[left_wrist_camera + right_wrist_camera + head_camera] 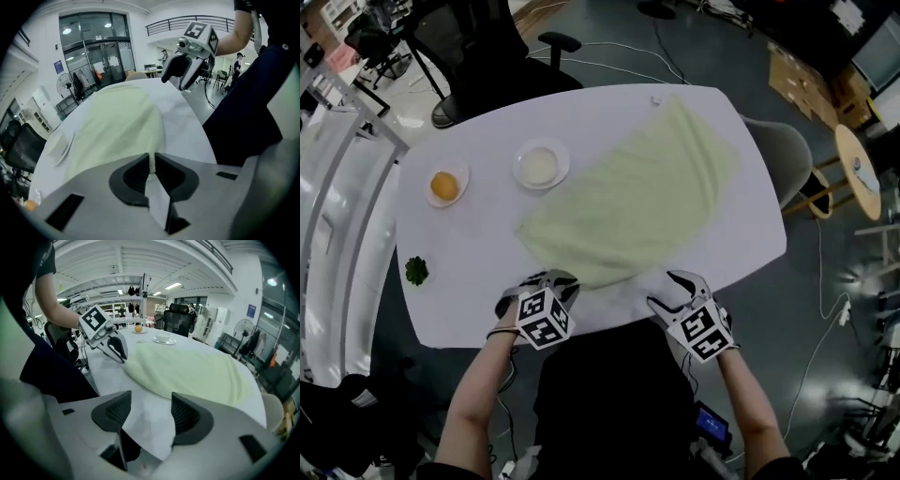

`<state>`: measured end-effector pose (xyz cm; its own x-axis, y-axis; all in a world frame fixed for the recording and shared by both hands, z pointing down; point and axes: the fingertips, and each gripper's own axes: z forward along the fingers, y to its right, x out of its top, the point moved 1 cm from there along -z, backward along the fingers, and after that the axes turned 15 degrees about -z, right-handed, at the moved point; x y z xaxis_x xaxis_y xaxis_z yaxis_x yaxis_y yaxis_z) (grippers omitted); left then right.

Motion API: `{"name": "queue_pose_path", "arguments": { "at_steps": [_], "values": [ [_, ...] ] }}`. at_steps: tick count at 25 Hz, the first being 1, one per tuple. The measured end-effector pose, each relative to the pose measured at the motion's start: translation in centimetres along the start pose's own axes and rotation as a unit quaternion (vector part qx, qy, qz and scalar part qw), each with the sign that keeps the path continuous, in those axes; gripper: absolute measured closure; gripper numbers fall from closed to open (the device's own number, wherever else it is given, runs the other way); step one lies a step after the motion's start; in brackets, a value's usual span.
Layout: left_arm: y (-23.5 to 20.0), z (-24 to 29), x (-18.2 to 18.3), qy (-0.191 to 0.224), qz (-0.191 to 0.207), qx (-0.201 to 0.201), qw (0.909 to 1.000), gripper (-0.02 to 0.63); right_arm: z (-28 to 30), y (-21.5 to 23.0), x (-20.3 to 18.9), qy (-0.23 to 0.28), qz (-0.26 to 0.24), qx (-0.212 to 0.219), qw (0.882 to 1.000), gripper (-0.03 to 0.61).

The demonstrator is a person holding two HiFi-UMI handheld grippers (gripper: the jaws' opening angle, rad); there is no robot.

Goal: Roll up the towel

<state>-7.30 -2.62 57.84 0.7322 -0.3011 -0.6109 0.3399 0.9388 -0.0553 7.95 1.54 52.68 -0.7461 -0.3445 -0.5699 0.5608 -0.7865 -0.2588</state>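
Left gripper (151, 165): jaws drawn narrow, pads pinched on the near edge of the towel (637, 202); a thin fold of the pale green cloth stands in the slit between them. Right gripper (151, 409): jaws wide apart, nothing gripped; only bare white tabletop shows between the pads, with the towel's edge just beyond the tips.

Both grippers point down at the near rim of the table (478, 244); the left sits at the towel's near corner, the right just beside the same edge and clear of the cloth; a bare forearm runs back from each toward the person's dark clothing.

Towel: spread flat and unrolled; it lies diagonally across the middle of the table, from the near edge to the far right corner; light creases mark its far part.

Left of the towel: a shallow white bowl (541, 165) near its far edge; further left, a small dish (461, 173) bearing a round orange item (443, 186); by the left rim, a small green sprig (416, 271). Behind the table stands a black office chair (487, 56).
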Motion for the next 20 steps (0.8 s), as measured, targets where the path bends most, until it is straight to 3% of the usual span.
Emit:
{"name": "queue_pose_path", "arguments": {
  "at_steps": [4,7,10,14,16,20],
  "values": [
    [-1.0,-0.4,1.4,0.026,-0.081,-0.037,0.9957,0.577,0.3,-2.3,0.3,-0.002,-0.022,0.026,0.999,0.302],
    [-3.2,-1.2,2.9,0.055,-0.167,-0.052,0.9831,0.578,1.4,-2.8,1.7,0.010,-0.052,0.047,0.997,0.318],
    [-5.6,-1.4,4.1,0.071,-0.240,-0.056,0.9666,0.578,3.2,-2.6,3.3,0.022,-0.114,0.056,0.992,0.351],
    [-8.4,-1.0,4.8,0.086,-0.327,-0.060,0.9392,0.578,6.0,-2.7,5.4,0.036,-0.205,0.069,0.976,0.390],
    [-9.7,-0.7,4.8,0.093,-0.361,-0.059,0.9258,0.578,7.6,-1.9,6.2,0.032,-0.260,0.054,0.964,0.390],
    [-11.9,-0.6,4.6,0.108,-0.396,-0.030,0.9115,0.574,10.5,1.1,6.8,0.009,-0.343,0.012,0.939,0.390]
  ]
}}
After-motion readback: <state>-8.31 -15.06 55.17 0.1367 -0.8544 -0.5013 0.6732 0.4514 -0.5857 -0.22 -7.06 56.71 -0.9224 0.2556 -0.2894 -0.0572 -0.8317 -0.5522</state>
